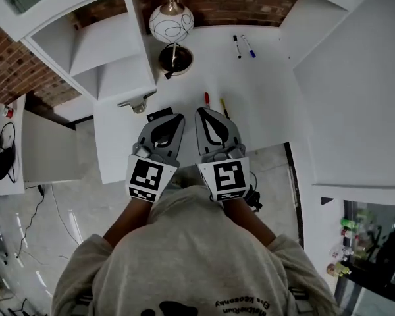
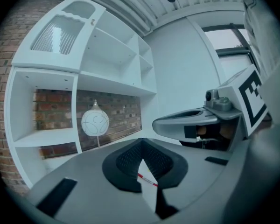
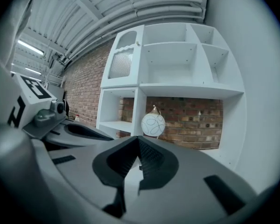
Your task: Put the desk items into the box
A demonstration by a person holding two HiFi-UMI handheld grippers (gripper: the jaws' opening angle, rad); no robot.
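On the white desk (image 1: 263,104) a red pen (image 1: 207,100) and a yellow pen (image 1: 224,107) lie just beyond my right gripper (image 1: 200,111). A black marker (image 1: 237,46) and a blue marker (image 1: 248,46) lie farther back on the right. My left gripper (image 1: 178,116) and the right one hover side by side over the desk's near edge, both shut with nothing between the jaws. In the left gripper view the left gripper (image 2: 142,143) is shut, and the red pen (image 2: 148,180) shows through the gap below its tips. In the right gripper view the right gripper (image 3: 139,140) is shut too.
A round white lamp (image 1: 172,24) on a dark base stands at the back of the desk. A white shelf unit (image 1: 99,51) rises on the left against a brick wall. A small black item (image 1: 159,114) lies by the left gripper. White panels (image 1: 355,97) border the right.
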